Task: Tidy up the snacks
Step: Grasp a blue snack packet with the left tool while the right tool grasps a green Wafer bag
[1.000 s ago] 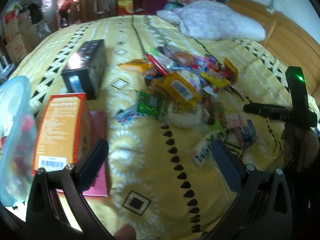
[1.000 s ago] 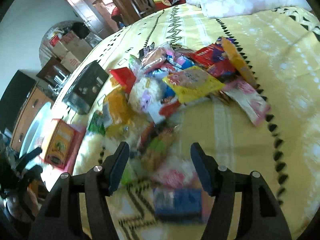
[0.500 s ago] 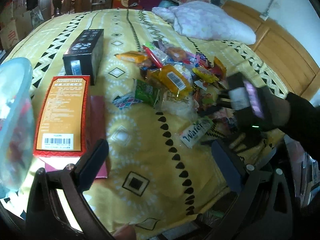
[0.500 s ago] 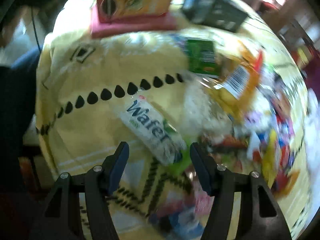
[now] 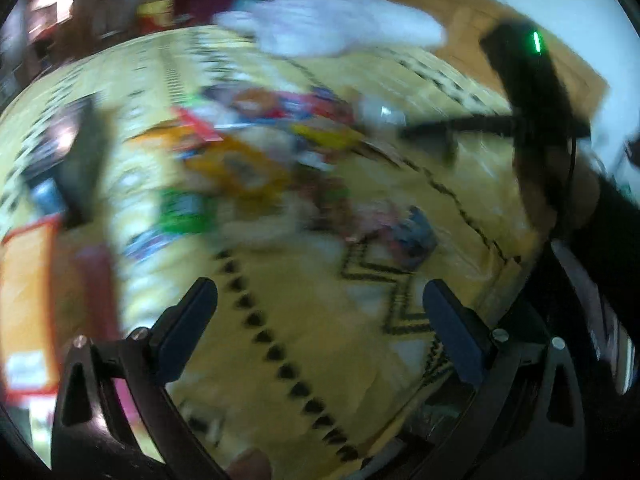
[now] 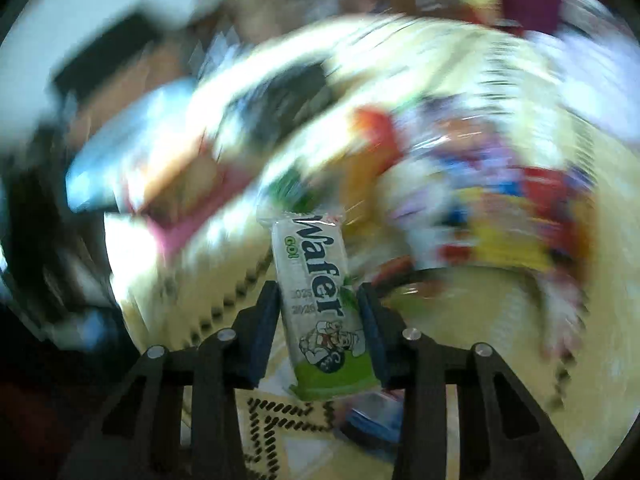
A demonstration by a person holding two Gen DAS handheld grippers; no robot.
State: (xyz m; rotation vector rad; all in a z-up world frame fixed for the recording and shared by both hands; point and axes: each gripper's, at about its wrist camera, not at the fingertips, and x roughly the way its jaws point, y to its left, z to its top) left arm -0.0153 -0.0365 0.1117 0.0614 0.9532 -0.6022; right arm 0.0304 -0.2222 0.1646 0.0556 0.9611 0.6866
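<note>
A white and green wafer pack (image 6: 312, 264) stands lengthwise between the fingers of my right gripper (image 6: 318, 296). The jaws are closing and both pads press on its sides, holding it above the yellow bedspread (image 6: 460, 312). The blurred pile of mixed snack packets (image 6: 500, 200) lies behind it to the right. In the left wrist view my left gripper (image 5: 320, 292) is open over bare bedspread (image 5: 304, 320), with nothing between its fingers. The same snack pile (image 5: 256, 160) lies ahead of it. The black body of the right tool (image 5: 528, 92) hangs at the upper right.
A black box (image 5: 76, 152) lies at the left, with an orange box (image 5: 24, 280) on something pink (image 5: 96, 280) nearer to me. A pale pillow (image 5: 340, 20) and the wooden headboard (image 5: 472, 32) are at the far end. Both views are motion-blurred.
My right gripper has closed on the wafer pack that lay on the bedspread and lifted it. The right tool has risen in the left view, and the left gripper has swung.
</note>
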